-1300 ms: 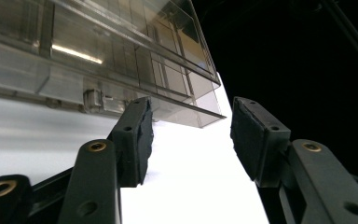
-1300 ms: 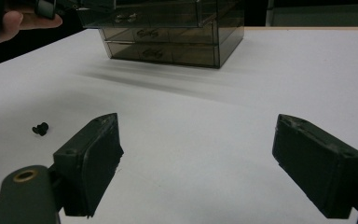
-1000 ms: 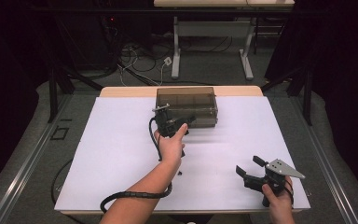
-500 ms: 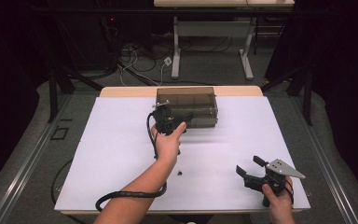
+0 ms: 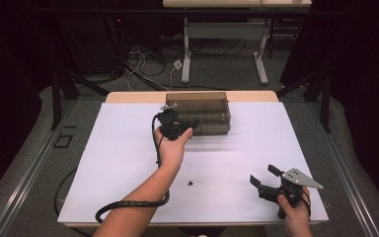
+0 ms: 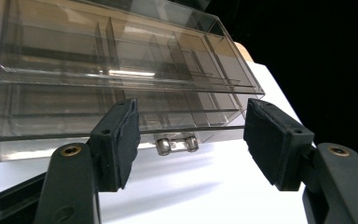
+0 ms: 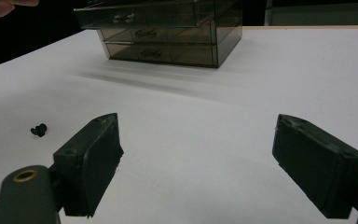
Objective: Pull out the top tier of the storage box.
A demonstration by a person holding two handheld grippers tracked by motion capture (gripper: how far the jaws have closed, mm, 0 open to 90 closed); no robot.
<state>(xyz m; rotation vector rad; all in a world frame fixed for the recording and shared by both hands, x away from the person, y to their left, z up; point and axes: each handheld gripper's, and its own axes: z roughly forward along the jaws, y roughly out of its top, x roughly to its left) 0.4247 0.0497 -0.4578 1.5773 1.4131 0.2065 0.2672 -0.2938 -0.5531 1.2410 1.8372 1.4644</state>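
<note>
The little drawer box (image 5: 200,113) sits at the far middle of my white table (image 5: 103,163). It is made of clear brown plastic, so I think it is light, hard, smooth and easy to crack. Its top drawer (image 6: 112,79) is pulled out a bit. That drawer has a tiny clear handle (image 6: 177,144) on its front, and that is the best spot to pinch.

My left gripper (image 6: 189,135) is right at that drawer. Its jaws have just been opening, and now they stand about half wide, one on each side of the handle. The pads touch nothing.

My right gripper (image 7: 196,163) waits near my edge of the table, jaws wide, holding nothing. A small black screw (image 7: 38,129) lies close by.
</note>
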